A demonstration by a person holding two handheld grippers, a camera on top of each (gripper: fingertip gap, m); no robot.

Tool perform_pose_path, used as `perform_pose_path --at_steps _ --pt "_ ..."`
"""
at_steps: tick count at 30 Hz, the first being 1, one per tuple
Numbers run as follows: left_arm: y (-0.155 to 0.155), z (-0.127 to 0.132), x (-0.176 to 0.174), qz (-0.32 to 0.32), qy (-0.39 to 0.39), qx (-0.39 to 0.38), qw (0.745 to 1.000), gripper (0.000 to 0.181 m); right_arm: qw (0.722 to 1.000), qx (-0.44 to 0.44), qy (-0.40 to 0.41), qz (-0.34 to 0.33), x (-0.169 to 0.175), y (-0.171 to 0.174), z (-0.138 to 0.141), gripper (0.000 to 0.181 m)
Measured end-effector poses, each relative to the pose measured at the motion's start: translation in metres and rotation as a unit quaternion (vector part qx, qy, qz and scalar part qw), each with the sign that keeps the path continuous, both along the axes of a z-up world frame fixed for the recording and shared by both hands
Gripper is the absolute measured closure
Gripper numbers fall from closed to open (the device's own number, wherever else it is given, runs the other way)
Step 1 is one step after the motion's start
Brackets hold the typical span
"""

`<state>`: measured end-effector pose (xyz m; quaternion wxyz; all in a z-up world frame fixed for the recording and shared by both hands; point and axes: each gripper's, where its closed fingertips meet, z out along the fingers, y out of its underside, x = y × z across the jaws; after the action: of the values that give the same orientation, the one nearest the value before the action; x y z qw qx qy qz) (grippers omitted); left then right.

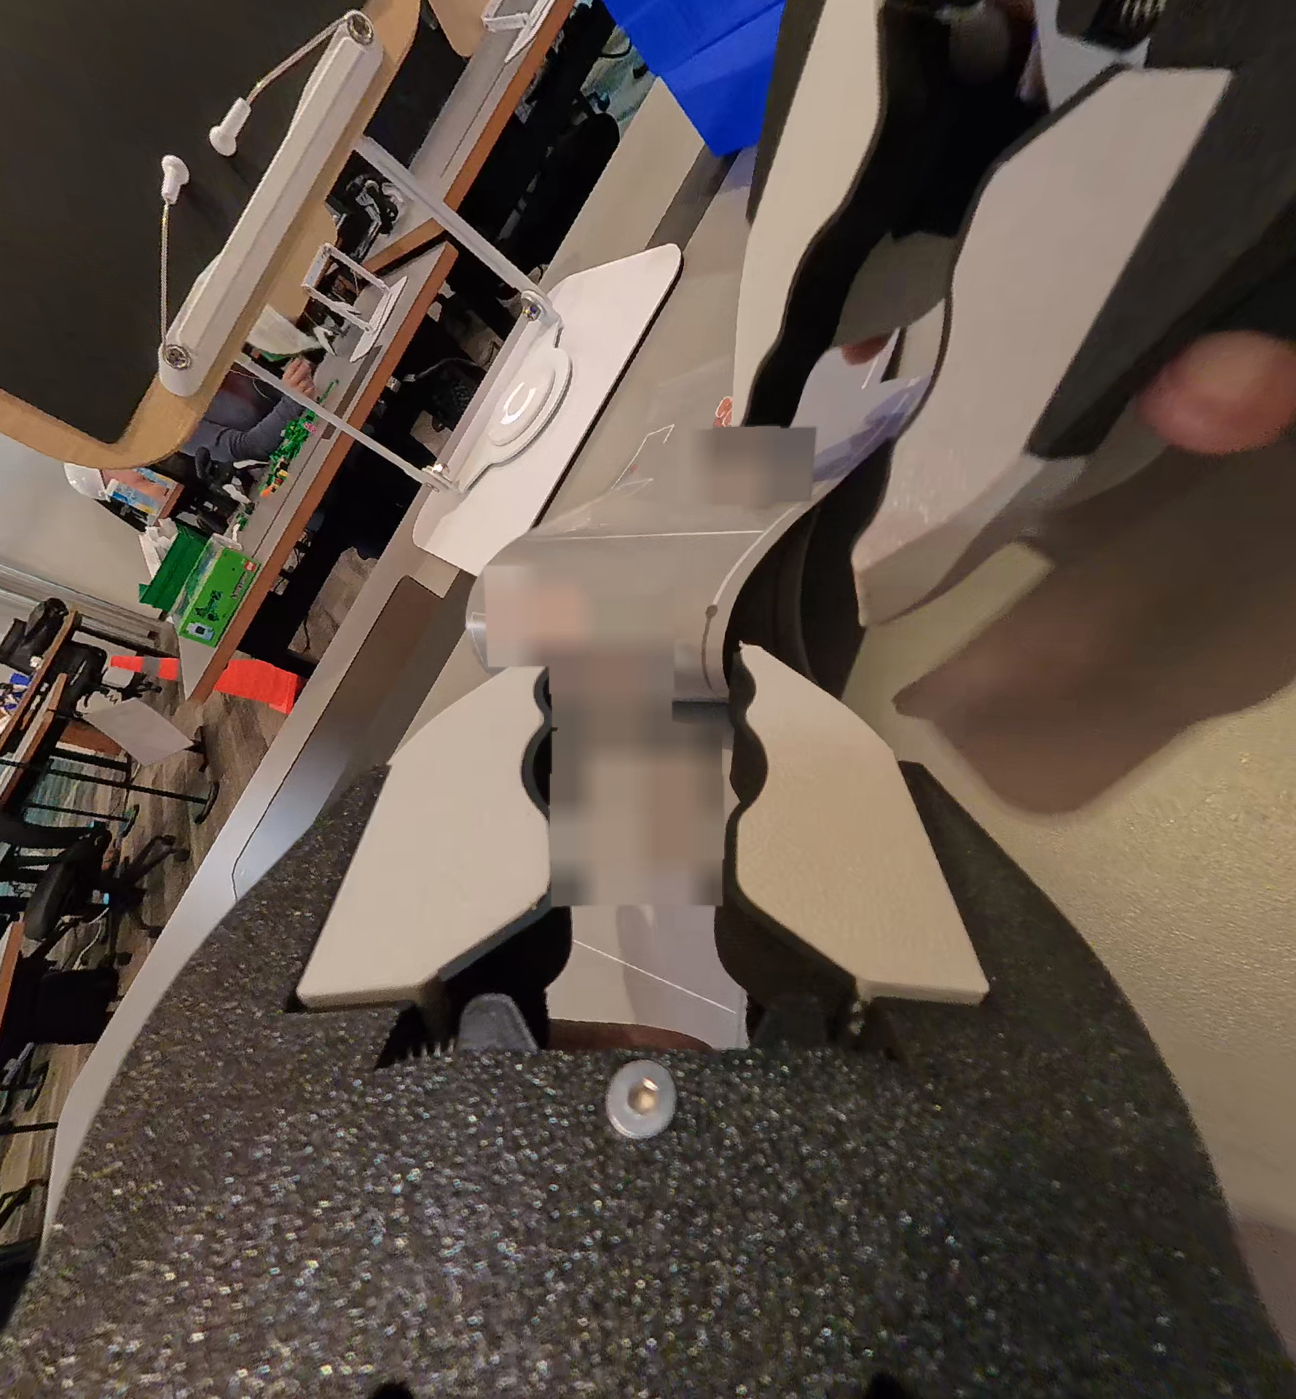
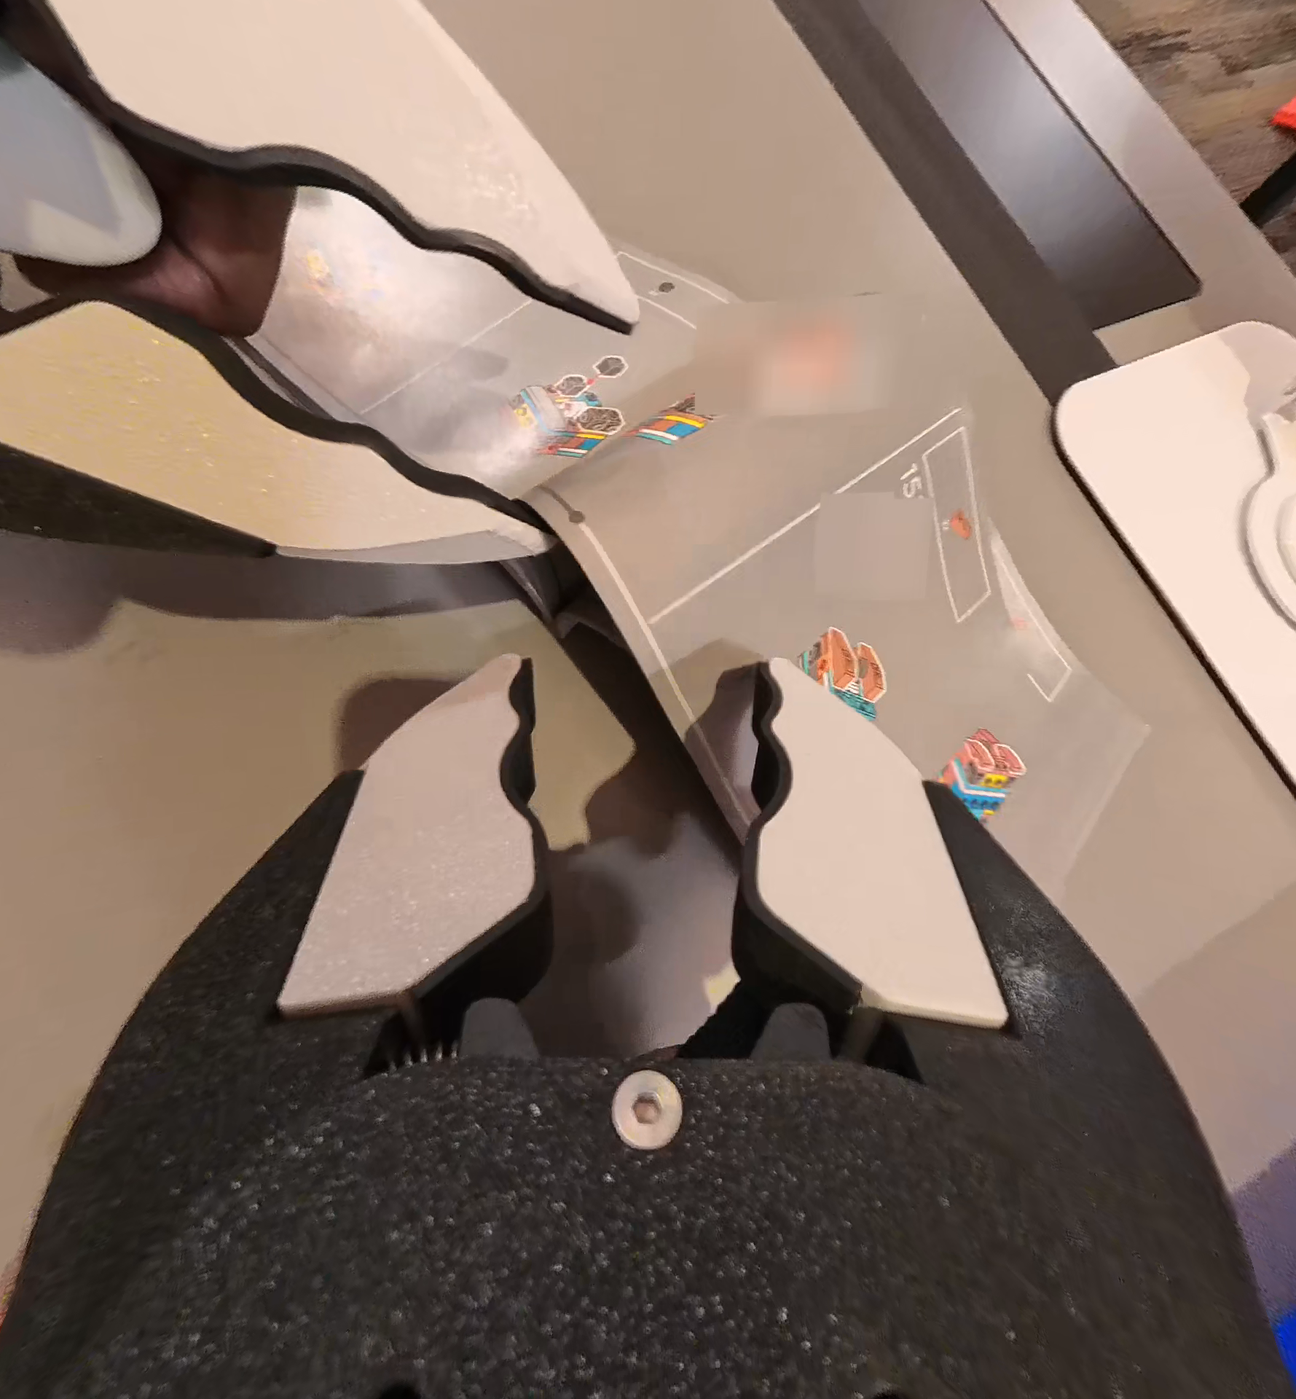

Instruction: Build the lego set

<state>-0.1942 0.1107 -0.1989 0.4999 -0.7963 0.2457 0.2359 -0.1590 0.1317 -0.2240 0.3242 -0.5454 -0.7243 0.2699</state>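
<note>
Your left gripper [image 1: 638, 757] and right gripper [image 2: 641, 746] both have jaws parted wide, holding nothing. One instruction booklet [image 2: 819, 545] lies open and curling on the counter [image 2: 137, 795], between the two grippers; four coloured build drawings show on its pages. One white lamp base [image 2: 1189, 530] sits just beside it. No loose bricks visible nearby.

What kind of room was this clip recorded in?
Likely a shared office or lab workspace: long desks, black office chairs on the floor, and a person seated at another desk with green toy bricks.
</note>
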Motion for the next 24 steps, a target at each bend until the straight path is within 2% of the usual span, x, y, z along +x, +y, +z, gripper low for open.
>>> perform_pose_path --at_steps 7,14,24 --pt "-0.004 -0.001 -0.004 0.019 -0.014 0.006 1.0 0.137 0.999 0.023 0.03 -0.031 0.015 0.016 0.013 0.125" --pt "-0.01 0.001 -0.008 0.06 -0.061 0.026 0.996 0.138 0.998 0.04 0.011 -0.042 0.034 0.016 0.01 0.125" --pt "-0.026 0.012 -0.019 0.142 -0.155 0.078 0.974 0.139 0.998 0.044 0.007 -0.044 0.04 0.014 0.008 0.126"
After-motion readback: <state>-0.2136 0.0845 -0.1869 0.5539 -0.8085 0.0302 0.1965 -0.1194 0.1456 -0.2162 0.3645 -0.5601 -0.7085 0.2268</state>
